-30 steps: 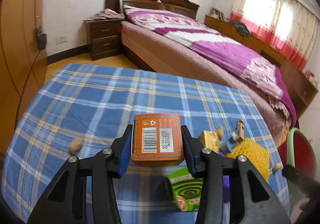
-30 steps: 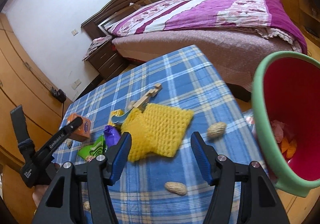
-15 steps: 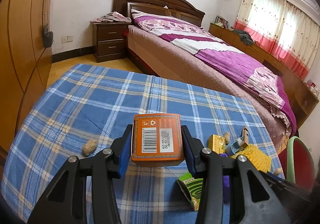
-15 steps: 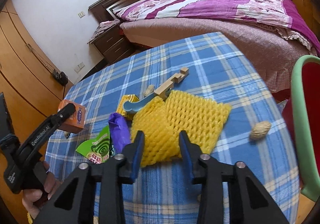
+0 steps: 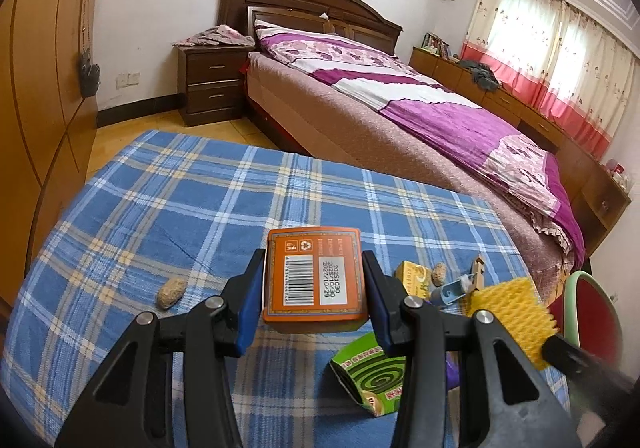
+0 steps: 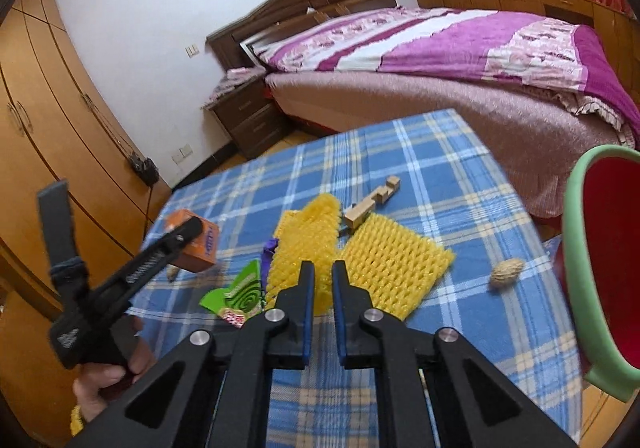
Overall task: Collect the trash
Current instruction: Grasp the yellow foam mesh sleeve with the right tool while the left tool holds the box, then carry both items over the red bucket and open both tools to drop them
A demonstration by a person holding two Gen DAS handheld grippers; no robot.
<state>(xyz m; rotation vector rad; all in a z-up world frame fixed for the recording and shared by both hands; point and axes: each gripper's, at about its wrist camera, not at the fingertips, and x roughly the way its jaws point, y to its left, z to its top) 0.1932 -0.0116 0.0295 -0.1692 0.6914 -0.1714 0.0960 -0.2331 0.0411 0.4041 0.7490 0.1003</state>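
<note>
Now left jaws grasping orange box [image 5: 314, 276]; right jaws clenched on yellow foam net [image 6: 316, 248].

**The bedroom behind my work table**

I see a blue checked tablecloth [image 5: 168, 199] on the table. Behind it stands a bed [image 5: 420, 115] with a purple and white cover and a dark wooden headboard [image 5: 308, 7]. A dark nightstand [image 5: 212, 81] stands beside the bed. On the left are orange-brown wardrobe doors [image 6: 48, 119]. Pink and white curtains [image 5: 560, 59] hang at the window.
</note>
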